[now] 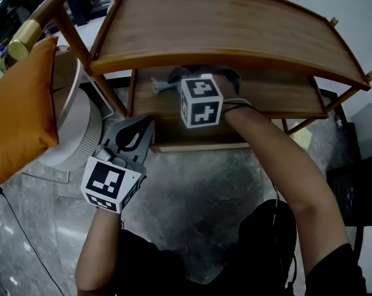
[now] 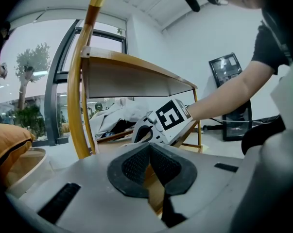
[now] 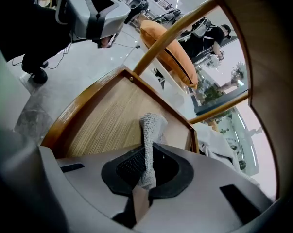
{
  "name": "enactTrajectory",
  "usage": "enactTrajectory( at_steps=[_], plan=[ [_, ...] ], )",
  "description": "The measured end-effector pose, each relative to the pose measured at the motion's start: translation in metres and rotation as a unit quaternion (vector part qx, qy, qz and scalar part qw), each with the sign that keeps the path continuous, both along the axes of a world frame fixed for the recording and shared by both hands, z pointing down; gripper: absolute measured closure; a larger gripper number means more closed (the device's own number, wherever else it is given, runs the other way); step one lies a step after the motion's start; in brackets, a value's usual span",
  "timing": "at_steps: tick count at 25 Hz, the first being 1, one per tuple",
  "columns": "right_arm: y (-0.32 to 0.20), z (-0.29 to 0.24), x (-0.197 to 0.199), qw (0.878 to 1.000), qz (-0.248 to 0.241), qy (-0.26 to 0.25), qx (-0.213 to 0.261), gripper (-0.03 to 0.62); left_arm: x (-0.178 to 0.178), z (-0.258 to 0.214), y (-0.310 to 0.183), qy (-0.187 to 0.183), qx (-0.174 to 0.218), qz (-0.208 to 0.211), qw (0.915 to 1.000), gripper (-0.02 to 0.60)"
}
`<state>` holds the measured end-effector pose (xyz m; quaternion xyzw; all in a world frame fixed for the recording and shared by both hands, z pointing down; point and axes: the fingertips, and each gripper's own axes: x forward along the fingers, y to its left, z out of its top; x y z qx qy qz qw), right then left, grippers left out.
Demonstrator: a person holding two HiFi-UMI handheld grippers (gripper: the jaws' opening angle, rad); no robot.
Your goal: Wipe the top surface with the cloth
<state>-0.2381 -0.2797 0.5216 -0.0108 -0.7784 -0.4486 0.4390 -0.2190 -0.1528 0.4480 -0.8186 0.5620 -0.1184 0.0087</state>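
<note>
The curved wooden top surface (image 1: 223,23) of a two-tier stand fills the upper head view. Below it my right gripper (image 1: 176,84) reaches in over the lower shelf (image 1: 278,94), its marker cube just under the top's front edge. A strip of grey woven cloth (image 3: 148,144) is pinched between its jaws and sticks out over the lower shelf's wood (image 3: 97,120); a bit of the cloth (image 1: 164,82) shows in the head view. My left gripper (image 1: 145,121) is held low at the stand's front left corner, shut and empty, with its pads (image 2: 136,164) together.
An orange cushion (image 1: 22,103) leans on a chair at the left, beside a white round basket (image 1: 74,134). The chair's wooden rail with a brass cap (image 1: 25,39) crosses close to the stand's left end. Grey stone floor (image 1: 198,196) lies in front.
</note>
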Motion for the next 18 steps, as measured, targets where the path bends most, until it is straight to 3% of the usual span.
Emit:
enactTrajectory(
  at_steps=[18],
  plan=[
    [-0.079, -0.004, 0.184, 0.990, 0.140, 0.015, 0.001, 0.560, 0.128, -0.004, -0.044, -0.005, 0.001, 0.103, 0.9947, 0.569]
  ],
)
